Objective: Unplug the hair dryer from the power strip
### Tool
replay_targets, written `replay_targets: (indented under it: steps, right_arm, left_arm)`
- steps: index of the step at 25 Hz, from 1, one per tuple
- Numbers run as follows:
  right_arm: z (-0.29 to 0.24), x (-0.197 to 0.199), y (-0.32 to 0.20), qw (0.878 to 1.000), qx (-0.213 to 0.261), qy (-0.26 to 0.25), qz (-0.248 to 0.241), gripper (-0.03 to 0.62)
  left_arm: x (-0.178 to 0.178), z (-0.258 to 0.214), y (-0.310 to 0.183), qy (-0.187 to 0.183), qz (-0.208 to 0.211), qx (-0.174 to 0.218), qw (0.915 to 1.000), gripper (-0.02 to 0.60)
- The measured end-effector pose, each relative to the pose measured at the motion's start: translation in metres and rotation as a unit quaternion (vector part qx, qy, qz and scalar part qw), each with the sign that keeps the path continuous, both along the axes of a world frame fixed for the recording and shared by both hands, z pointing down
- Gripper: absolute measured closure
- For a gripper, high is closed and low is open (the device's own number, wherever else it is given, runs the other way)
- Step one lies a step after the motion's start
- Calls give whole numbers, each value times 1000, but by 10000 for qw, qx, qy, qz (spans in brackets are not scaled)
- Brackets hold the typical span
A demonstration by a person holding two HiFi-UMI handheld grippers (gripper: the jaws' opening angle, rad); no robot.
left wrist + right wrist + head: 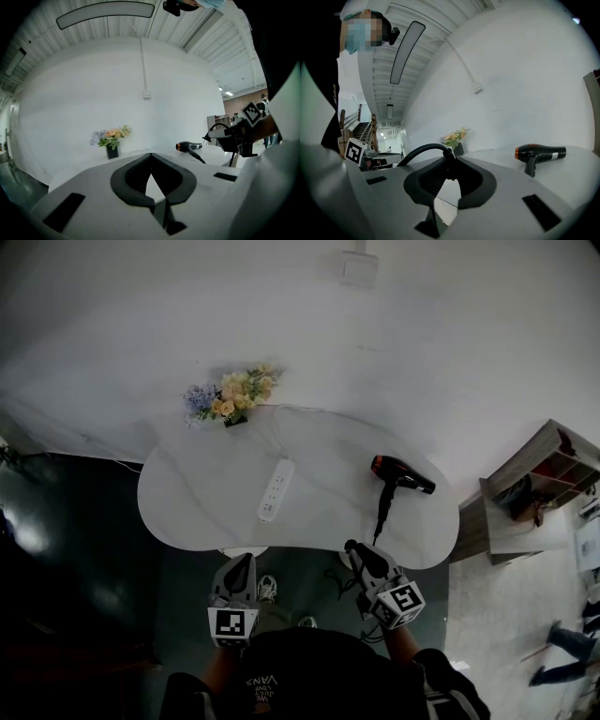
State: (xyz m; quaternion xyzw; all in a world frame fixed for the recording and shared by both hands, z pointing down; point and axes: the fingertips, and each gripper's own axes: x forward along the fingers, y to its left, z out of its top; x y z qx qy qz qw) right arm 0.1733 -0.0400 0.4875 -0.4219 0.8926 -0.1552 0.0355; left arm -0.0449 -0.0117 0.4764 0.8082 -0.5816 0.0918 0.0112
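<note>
I hold my right gripper [357, 548] at the near edge of the table [206, 493]. Its jaws are closed tight on the plug [446, 153]. The black cord [382, 507] runs from the plug across the table top and up to the hair dryer [401, 472]. In the right gripper view, the cord bends out of the jaws in a loop.

The hair dryer lies on its side on the right part of the table. The power strip [276, 490] lies near the middle of the table, well apart from the plug.

My left gripper [243, 565] is just off the near edge of the table, on the left side. Its jaws are closed all the way and they hold nothing.

A little pot of flowers [232, 396] stands at the far edge of the table, by the white wall.
</note>
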Motion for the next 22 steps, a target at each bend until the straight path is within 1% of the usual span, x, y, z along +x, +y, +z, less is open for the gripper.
replay_targets:
  steps: [4,8,12,22]
  right_arm:
    - [0,1,5,9999,45,-129,-21,520]
    - [-2,1,4,9999,69,-130,-27,520]
    - [0,3,2,10000,-15,13,68,520]
    - [4,2,-2,9999,-87,95,97,520]
  left_arm:
    - [0,-1,7,18,-4,44,10000,563]
    - [-1,-1,9,-27,-9,55,10000,563]
    - [0,-1,8,-23,40,109,9999,563]
    - [-2,-2,6,-14,34,97,9999,563]
